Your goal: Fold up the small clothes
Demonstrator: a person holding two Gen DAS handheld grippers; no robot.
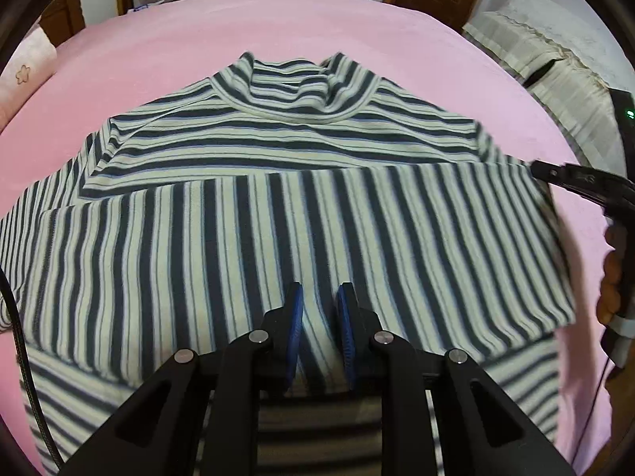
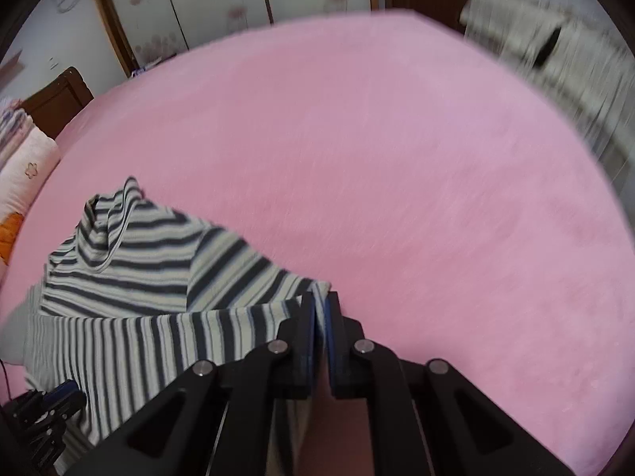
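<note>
The right hand-held gripper (image 2: 320, 304) is pinching the striped turtleneck's (image 1: 278, 214) sleeve to fold it; the left hand-held gripper (image 1: 320, 297) is hovering slightly open, gripping nothing.

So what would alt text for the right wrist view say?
A black two-finger right gripper pinches the edge of a striped top lying partly folded on a pink bedspread. The left gripper shows at lower left.

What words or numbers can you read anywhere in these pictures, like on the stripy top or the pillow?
None can be read.
The striped top shows only stripes, no label or print.
The pillow has a flower outline, not letters.
The black device at the bed's edge shows a green light, no readable text.
The cupboard doors carry flower patterns only.
</note>
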